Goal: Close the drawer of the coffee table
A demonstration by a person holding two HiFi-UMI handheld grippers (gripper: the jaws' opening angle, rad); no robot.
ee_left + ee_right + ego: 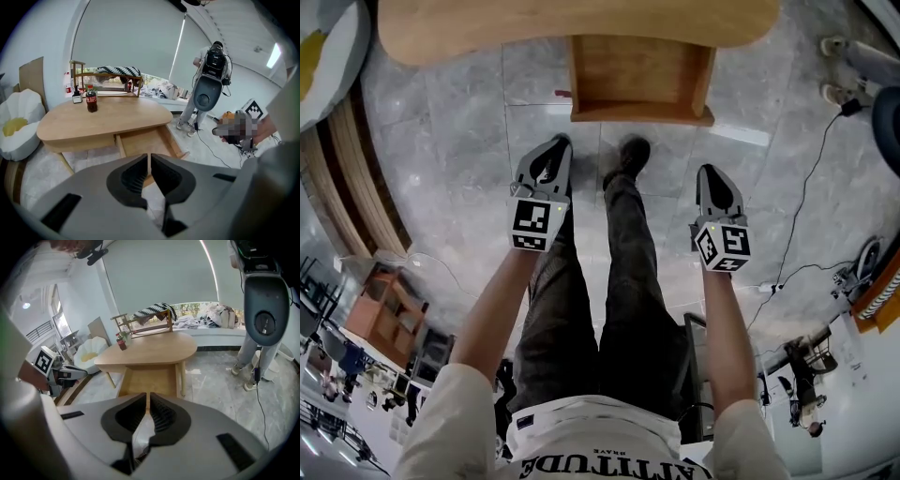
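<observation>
Presently: drawer (642, 80) stands pulled out from under the coffee table (581, 28), front panel toward the person; the tabletop is cut off by the head view's upper edge. Left gripper (555, 145) and right gripper (711, 173): short of the drawer front, jaws pressed nearly together, gripping nothing. Bottle (92, 101) on tabletop, label unreadable.
</observation>
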